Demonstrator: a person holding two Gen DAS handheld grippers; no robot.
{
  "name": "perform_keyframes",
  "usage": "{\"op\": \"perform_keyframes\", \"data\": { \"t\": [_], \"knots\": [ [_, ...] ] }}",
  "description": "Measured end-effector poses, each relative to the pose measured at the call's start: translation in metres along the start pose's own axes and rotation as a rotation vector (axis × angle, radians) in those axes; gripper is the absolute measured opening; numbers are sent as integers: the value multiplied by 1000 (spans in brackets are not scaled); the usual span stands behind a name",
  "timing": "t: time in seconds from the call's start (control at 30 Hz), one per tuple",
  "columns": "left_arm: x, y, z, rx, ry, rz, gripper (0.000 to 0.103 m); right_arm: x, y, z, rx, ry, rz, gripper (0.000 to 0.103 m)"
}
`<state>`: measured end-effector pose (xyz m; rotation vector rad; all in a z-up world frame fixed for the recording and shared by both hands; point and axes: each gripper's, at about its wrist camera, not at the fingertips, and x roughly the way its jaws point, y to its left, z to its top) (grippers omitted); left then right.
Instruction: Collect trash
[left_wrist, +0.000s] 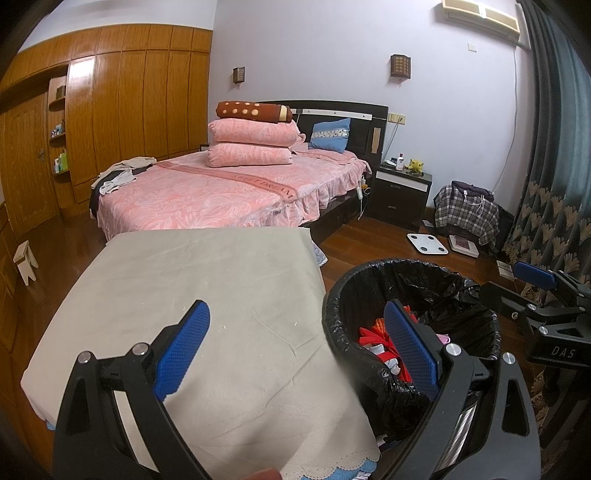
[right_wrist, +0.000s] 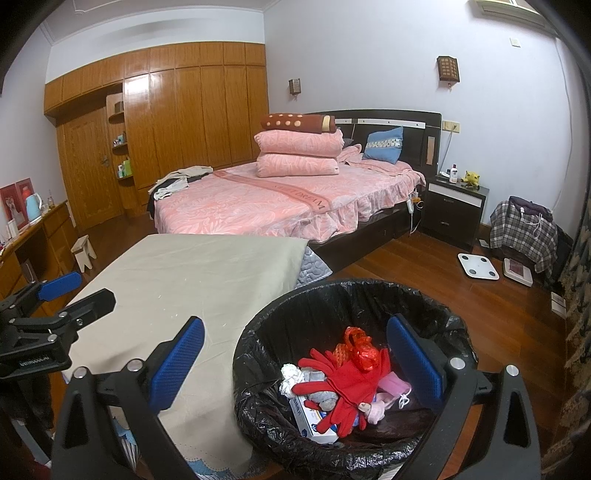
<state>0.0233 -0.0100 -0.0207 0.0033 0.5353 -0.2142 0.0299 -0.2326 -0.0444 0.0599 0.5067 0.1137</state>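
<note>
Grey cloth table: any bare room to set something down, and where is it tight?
The cloth-covered table shows bare from its bed-side edge to its near edge, only small specks on it. Open floor lies between the trash bin and the white scale. The bin is crowded: red gloves, a box, and wads.

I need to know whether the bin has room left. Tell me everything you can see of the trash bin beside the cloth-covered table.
The trash bin is round, upright on the wooden floor, close against the table's edge. A crinkled black plastic liner is folded over its rim. It is open, with no lid in sight. Inside lie red gloves, a red ribbon, white crumpled paper, a pink mask and a small white carton, covering the bottom only. Both grippers hover open above it, empty.
</note>
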Motion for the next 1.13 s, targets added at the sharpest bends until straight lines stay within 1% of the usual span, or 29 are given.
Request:
{"op": "perform_keyframes", "data": {
  "t": [0.53,0.87,1.13],
  "knots": [
    [0,1,1,2,4,-2,93,0,0,1,0,1,0,97],
    [-1,7,-8,2,13,0,93,0,0,2,1,2,0,97],
    [3,0,-8,8,20,-3,93,0,1,2,1,3,1,97]
  ]
}}
